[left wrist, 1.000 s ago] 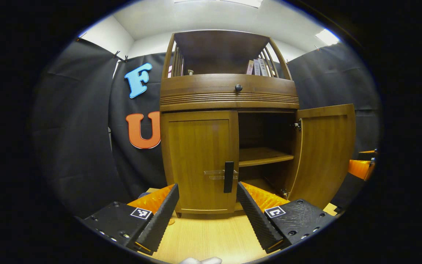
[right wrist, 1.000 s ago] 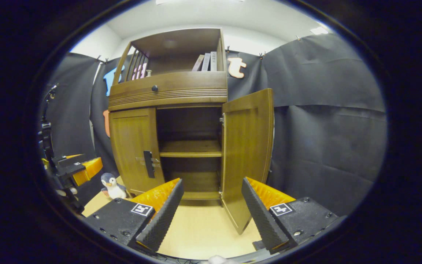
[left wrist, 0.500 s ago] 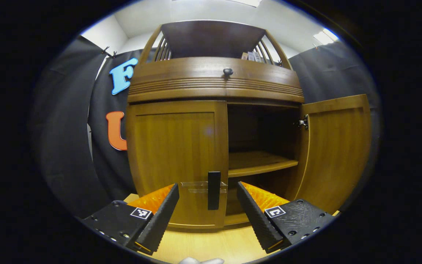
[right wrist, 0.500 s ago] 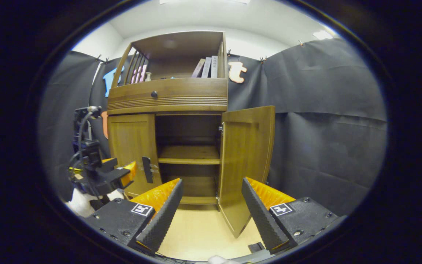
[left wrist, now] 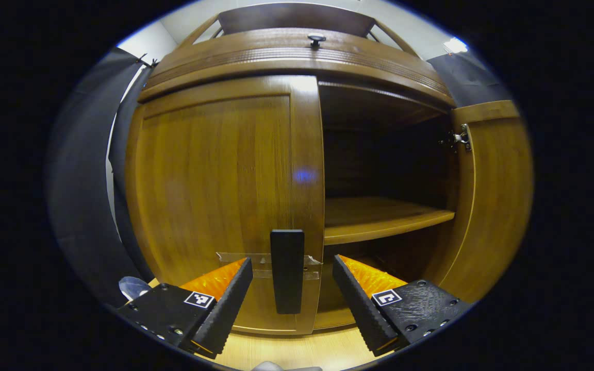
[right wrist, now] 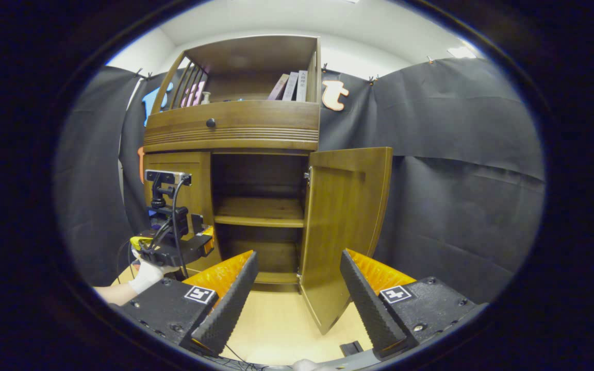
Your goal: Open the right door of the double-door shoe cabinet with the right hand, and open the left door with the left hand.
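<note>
Two doors hang on the shoe cabinet (right wrist: pixel 235 129): the right door (right wrist: pixel 346 226) stands swung wide at the centre right of the right gripper view, and the left door (left wrist: pixel 219 196) is shut, spreading across the centre left of the left gripper view. Since a second ago the left gripper (left wrist: pixel 292 304) has come much nearer the cabinet, so the left door looms far larger and its handle (left wrist: pixel 287 270), once small and farther up the frame, now sits between the spread fingers at lower centre; I cannot tell whether they touch it. The handle is one dark bar, its long axis vertical, by the door's inner edge. The right gripper (right wrist: pixel 297 304), at the bottom of its own view, has its fingers apart on nothing, much as before. In the right gripper view the left gripper (right wrist: pixel 183 250), held by a gloved hand (right wrist: pixel 147 273), has moved from the frame's left edge up to the left door. One shelf (right wrist: pixel 258 214) crosses the open compartment, one knob (right wrist: pixel 210 122) sits on the drawer front above, and three books (right wrist: pixel 291 86) lean on top.
</note>
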The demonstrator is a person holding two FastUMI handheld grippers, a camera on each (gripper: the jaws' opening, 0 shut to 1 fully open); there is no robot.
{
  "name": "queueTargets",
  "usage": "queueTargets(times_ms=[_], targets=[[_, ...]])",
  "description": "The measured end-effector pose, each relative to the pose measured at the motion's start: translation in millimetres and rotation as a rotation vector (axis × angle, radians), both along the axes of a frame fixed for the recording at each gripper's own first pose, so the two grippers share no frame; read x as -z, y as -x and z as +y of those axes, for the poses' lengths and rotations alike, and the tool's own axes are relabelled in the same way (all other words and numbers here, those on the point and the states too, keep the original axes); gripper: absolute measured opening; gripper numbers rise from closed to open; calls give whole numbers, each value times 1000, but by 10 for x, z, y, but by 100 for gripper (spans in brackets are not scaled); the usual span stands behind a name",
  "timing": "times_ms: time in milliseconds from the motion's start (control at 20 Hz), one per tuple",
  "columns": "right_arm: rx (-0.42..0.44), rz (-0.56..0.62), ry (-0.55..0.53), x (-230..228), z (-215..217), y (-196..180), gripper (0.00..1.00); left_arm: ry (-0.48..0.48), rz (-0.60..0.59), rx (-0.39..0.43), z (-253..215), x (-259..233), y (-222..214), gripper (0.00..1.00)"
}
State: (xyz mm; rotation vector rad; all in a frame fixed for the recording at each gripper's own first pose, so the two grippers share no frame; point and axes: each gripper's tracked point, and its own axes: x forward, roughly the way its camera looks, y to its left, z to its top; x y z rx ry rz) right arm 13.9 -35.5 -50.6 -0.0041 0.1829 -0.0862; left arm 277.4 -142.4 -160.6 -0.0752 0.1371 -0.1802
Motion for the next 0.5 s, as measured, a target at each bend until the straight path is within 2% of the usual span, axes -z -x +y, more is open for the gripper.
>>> queueTargets(times_ms=[50,100,250,300,400,450,500], targets=[[-4,5,2,9,4,-16,100,-1,3,-1,-11,28,-61,90],[-10,8,5,10,10,-33,100,-8,-1,-1,-9,48,-93,88],[-26,12,4,30,29,-67,100,2,17,16,-75,125,-173,61],[-31,16,5,38,35,-89,100,0,6,7,-49,112,-163,69],[-37,23,4,69,31,-98,100,-7,-1,10,-14,124,-153,39],[-41,27,3,87,34,-98,100,-8,6,-1,41,133,-115,54],[-47,29,3,86,43,-98,100,-4,2,6,37,121,-122,42]])
